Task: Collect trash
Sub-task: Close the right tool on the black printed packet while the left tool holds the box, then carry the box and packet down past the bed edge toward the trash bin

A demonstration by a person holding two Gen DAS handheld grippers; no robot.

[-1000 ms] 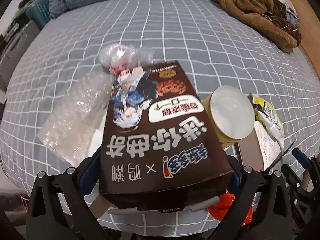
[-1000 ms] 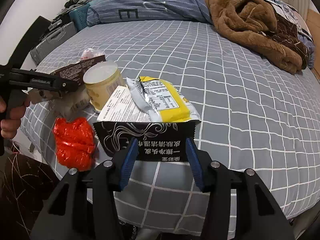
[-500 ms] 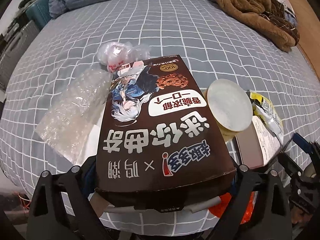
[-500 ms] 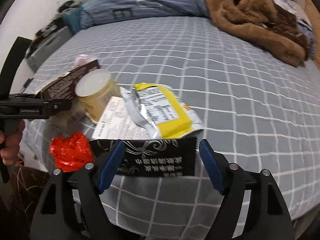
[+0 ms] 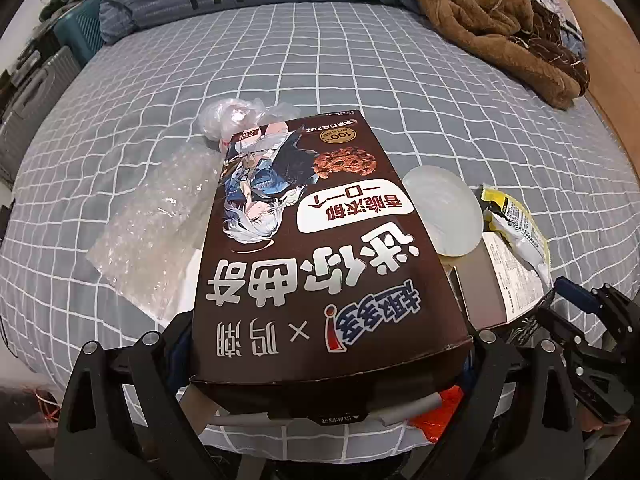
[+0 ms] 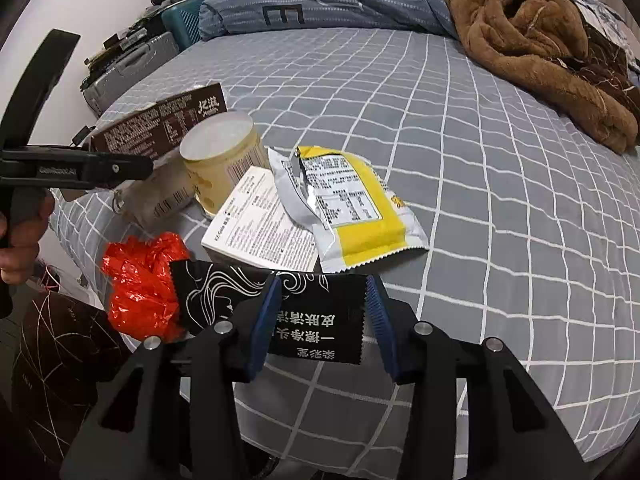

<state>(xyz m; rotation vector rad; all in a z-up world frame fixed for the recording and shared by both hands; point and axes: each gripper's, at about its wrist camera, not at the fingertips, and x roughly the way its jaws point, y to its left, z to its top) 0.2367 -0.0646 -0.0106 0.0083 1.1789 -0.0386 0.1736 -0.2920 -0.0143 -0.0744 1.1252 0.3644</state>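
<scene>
My left gripper (image 5: 324, 344) is shut on a brown cookie box (image 5: 316, 264) and holds it above the bed; the box also shows in the right wrist view (image 6: 160, 128). My right gripper (image 6: 322, 320) has its jaws on either side of a black sachet (image 6: 304, 316) at the bed's front edge; whether they press on it I cannot tell. Beyond lie a yellow snack packet (image 6: 348, 208), a white leaflet box (image 6: 260, 232), a cream tub (image 6: 224, 160) and a crumpled red wrapper (image 6: 140, 284).
Bubble wrap (image 5: 152, 232) and a clear plastic bag (image 5: 236, 116) lie left of the box. A brown blanket (image 6: 532, 44) and a blue duvet (image 6: 320, 0) lie at the far side of the grey checked bed (image 6: 500, 200). Suitcases (image 6: 132, 64) stand at the left.
My right gripper's jaws have narrowed around the black sachet after opening wide half a second ago. The left gripper has lifted the cookie box slightly.
</scene>
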